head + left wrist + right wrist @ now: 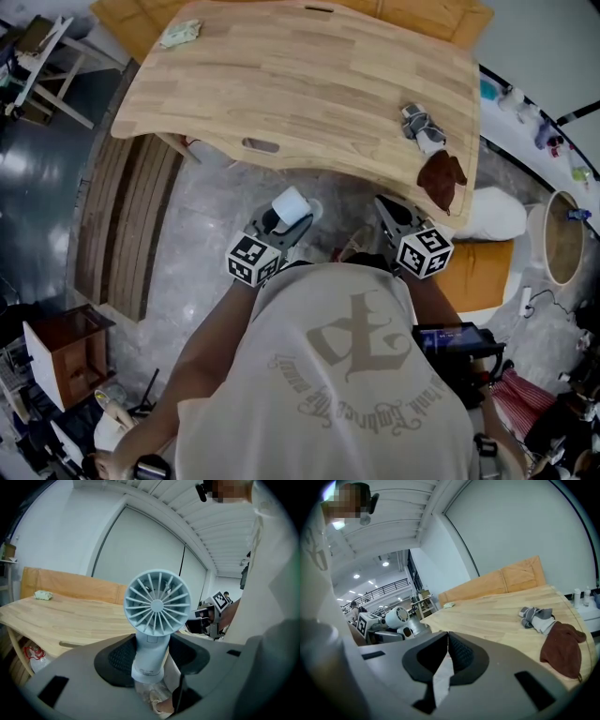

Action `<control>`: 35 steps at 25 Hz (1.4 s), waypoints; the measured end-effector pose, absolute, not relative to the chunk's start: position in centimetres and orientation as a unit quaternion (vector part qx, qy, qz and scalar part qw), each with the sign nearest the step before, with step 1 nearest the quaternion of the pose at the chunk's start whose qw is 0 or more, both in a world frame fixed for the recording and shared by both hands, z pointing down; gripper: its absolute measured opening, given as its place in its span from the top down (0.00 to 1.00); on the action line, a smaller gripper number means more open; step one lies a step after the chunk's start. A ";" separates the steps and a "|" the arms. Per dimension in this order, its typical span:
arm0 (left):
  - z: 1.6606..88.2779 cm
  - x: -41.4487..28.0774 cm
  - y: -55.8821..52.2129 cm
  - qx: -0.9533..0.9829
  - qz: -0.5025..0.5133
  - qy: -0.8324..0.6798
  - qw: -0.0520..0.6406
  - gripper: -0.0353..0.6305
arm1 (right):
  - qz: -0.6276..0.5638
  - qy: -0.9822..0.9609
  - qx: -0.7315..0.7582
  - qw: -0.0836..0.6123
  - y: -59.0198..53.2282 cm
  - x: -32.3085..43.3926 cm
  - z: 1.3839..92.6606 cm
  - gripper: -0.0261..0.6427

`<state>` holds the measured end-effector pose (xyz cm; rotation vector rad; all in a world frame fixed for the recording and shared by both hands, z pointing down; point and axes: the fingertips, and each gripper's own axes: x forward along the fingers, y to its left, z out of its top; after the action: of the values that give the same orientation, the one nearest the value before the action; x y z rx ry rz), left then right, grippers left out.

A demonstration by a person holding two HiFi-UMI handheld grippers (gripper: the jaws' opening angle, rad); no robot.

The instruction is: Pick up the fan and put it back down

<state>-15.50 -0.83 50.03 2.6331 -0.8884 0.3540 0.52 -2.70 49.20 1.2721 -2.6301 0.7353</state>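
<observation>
Our left tool gripped the pale blue handheld fan by its handle. Its round grille stood upright above the jaws, just off the worktop's 6 o'clock edge. At the fan's 3 o'clock, our right tool was closed on nothing. A brown cloth lay at the worktop's 4 o'clock corner.

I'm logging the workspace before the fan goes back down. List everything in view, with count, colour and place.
table: one, light wood, ahead of the person
fan: one, pale blue, in the left gripper, off the table
cloth: one, pale green, table's far left corner
cloth bundle: one, grey and white, table's right side
rag: one, brown, table's right near corner, by the bundle
cabinet: one, brown wood, floor, lower left
left gripper: one, grey, shut on the fan
right gripper: one, grey, jaws together, empty
</observation>
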 end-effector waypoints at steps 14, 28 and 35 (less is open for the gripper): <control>50.6 -17.1 -0.7 0.925 0.122 -0.317 0.168 0.60 | 0.239 -0.874 0.418 0.071 -2.8 -1.2 49.0 0.94; 51.6 -16.9 -4.6 0.913 0.138 -0.339 0.181 0.60 | 0.247 -0.875 0.410 0.070 -6.8 -0.4 49.6 0.94; 51.9 -14.6 -8.2 0.911 0.148 -0.338 0.184 0.60 | 0.254 -0.869 0.419 0.072 -9.6 2.3 49.6 0.94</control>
<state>-14.62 -8.23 51.92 2.5680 -0.9535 0.4186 2.35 -9.58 49.58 1.2583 -2.6099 0.7644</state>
